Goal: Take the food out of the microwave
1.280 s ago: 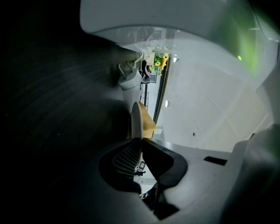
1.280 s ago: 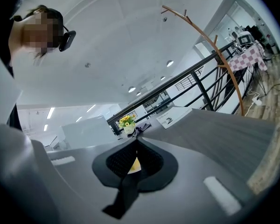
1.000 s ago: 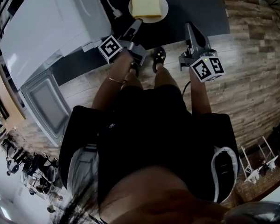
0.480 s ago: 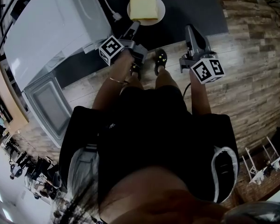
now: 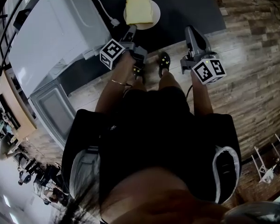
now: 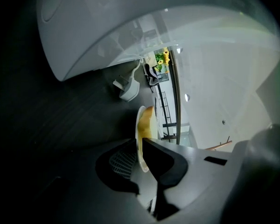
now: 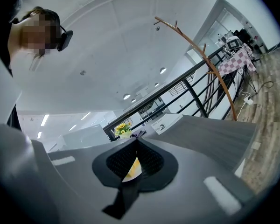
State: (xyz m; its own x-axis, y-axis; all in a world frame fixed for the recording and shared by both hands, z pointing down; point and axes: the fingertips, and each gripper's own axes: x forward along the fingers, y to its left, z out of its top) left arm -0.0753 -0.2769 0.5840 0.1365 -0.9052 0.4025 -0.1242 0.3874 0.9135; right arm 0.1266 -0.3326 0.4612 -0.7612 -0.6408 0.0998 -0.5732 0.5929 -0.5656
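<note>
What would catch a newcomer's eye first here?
The yellow bread slice on its white plate stands out against the dark tabletop, just right of the big white microwave, whose door stands open at the lower left. The left gripper is closed on the plate's near rim, while the right gripper is shut and empty near the table's edge.

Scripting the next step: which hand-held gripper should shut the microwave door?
Left, probably. The left hand-held gripper is nearer the door; its jaws, just opening, have the plate rim between them. The right hand-held gripper is shut, farther away.
</note>
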